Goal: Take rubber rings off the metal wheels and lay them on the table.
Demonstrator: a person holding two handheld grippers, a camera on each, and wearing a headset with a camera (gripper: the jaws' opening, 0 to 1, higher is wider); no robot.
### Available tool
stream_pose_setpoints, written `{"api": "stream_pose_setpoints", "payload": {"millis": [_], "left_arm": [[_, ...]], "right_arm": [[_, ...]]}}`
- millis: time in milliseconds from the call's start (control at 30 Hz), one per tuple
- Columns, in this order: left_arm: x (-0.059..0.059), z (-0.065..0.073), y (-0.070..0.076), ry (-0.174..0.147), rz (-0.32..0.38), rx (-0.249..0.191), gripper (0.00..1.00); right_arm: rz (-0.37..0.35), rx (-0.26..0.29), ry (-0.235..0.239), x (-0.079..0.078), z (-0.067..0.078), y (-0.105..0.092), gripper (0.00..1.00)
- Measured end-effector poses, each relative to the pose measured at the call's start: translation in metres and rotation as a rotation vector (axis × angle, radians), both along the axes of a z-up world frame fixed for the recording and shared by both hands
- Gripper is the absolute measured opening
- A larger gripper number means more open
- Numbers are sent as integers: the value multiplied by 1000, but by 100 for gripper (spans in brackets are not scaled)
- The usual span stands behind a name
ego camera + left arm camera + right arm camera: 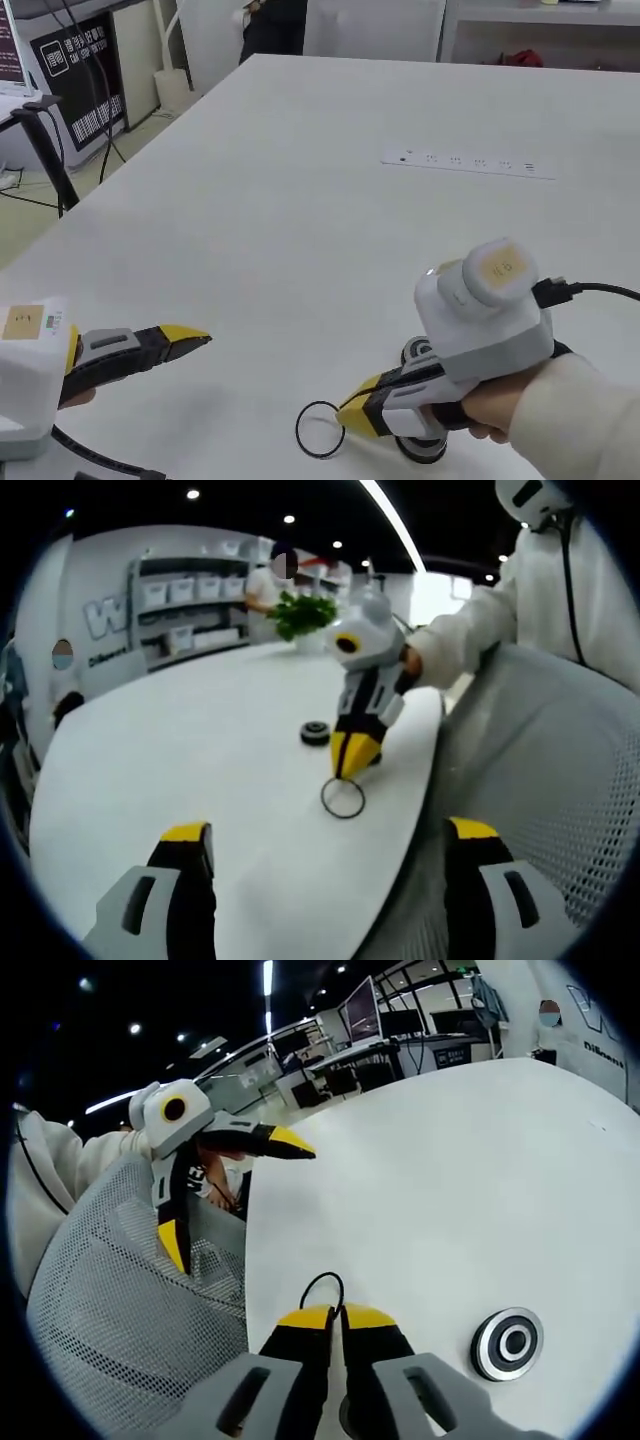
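low in the head view the right gripper [352, 412] pinches the rubber ring [299, 432], which lies flat just left of its tips, while the left gripper [186, 341] gapes open farther left.

Rubber ring [297, 430] flat on tabletop [330, 220], near front edge. Right hand-held gripper [352, 416] just right of ring, tips closed together on ring's edge. One metal wheel [418, 350] on tabletop just behind that gripper; second wheel [422, 448] under it. Left hand-held gripper [188, 340] well left of ring, over tabletop, jaws spread wide. Power strip [468, 163] far back, right. Mesh chair [560, 780] beside tabletop's near edge.
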State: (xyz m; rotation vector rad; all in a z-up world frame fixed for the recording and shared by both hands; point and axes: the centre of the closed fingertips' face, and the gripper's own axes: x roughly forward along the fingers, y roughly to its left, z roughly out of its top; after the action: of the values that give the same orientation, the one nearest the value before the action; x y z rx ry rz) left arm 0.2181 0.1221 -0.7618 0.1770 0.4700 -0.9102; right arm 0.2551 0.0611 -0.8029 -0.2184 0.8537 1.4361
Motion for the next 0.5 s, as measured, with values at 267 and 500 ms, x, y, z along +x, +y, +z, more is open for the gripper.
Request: {"api": "stream_pose_setpoints", "payload": {"millis": [267,500], "left_arm": [[0,1,3,-1,8,0,98],[0,3,3,-3,13,-3,97]], "right_arm": [[-9,-1,-12,4,1,-4,4],[-16,-3,-24,5,6,-12,8]]}}
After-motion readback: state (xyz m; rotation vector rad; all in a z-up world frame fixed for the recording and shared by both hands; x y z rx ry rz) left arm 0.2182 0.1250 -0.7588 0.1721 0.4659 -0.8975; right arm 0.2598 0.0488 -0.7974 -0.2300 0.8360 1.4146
